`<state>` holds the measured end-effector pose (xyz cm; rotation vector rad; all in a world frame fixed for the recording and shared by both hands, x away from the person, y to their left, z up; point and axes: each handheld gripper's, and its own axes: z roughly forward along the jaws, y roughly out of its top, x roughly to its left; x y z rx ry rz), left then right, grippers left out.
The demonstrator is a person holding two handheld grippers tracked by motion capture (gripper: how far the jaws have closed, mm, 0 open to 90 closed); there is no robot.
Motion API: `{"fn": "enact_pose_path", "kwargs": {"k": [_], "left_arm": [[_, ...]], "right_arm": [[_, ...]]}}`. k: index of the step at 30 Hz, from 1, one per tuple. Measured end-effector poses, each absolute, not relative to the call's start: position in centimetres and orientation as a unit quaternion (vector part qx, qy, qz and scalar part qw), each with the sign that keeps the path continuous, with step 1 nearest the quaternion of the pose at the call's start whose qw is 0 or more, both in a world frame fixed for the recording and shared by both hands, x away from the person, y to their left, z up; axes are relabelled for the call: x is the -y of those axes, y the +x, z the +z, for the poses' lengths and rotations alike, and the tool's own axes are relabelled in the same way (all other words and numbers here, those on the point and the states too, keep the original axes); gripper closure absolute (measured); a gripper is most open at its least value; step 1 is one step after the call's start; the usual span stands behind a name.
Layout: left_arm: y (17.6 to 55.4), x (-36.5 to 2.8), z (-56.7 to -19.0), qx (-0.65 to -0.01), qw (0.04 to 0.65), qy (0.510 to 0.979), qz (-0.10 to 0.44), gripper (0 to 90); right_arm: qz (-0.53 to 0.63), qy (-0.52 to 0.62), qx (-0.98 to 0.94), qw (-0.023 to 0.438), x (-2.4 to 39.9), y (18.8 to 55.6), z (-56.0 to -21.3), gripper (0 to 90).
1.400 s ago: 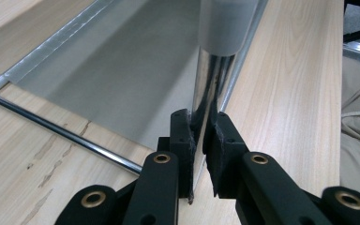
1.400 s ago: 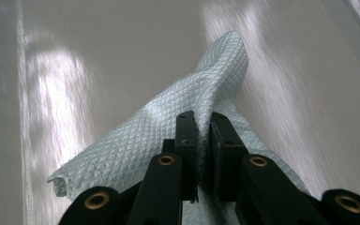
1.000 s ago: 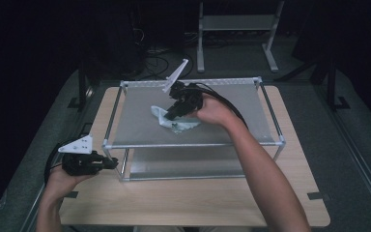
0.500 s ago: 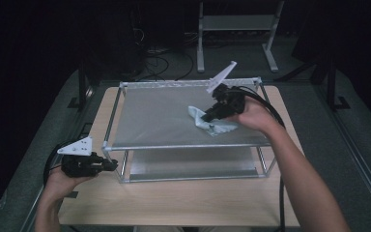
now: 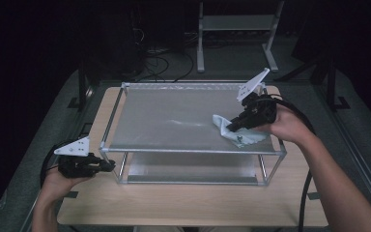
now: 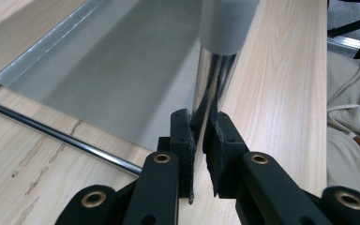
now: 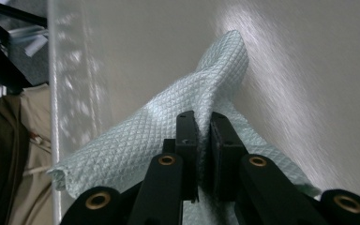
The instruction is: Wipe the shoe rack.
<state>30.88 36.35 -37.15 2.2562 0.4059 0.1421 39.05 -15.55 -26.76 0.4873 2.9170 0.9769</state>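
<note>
Item: wiping cloth [image 7: 168, 136], pale green, quilted diamond weave. Location: on the upper panel [image 5: 174, 121] of a two-tier metal-framed rack [image 5: 193, 151], towards its right front corner, bunched under the right gripper [image 5: 231, 128].

Handling, as judged: light, soft and limp; it creases and drags instead of sliding flat, and offers no stiffness of its own. Not fragile. Best taken by a gathered fold near the middle, so that the free flaps trail evenly (a pinch at one corner would likely let it roll up). The panel looks smooth and sheeny, so the cloth should glide with modest pressure.

Right gripper: jaws drawn nearly together on a raised ridge of the cloth, fabric nipped between the pads [image 7: 187, 140], the rest spilling out to either side.

Left gripper [image 6: 199, 140]: at the rack's left front corner, jaws clamped on the chromed upright leg [image 6: 211, 86], pads against the tube on both sides. Apparent purpose: steadying the rack on the wooden table [image 5: 183, 203] during wiping.
</note>
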Motion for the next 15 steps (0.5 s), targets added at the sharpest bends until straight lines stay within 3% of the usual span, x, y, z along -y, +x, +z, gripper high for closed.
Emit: {"fn": "enact_pose_path", "kwargs": {"k": [3, 9, 15], "left_arm": [[30.9, -36.3, -37.2, -0.163, 0.41, 0.895, 0.057, 81.2], [31.0, -36.3, -37.1, -0.165, 0.408, 0.896, 0.058, 81.3], [30.9, -36.4, -37.2, -0.16, 0.412, 0.896, 0.055, 81.3]], "right_arm": [[0.311, 0.167, -0.936, 0.016, 16.3, 39.1, -26.7, 83.1], [0.32, 0.152, -0.935, 0.024, 14.1, 39.6, -27.0, 83.0], [0.315, 0.173, -0.933, 0.031, 15.8, 39.9, -26.7, 82.9]]}}
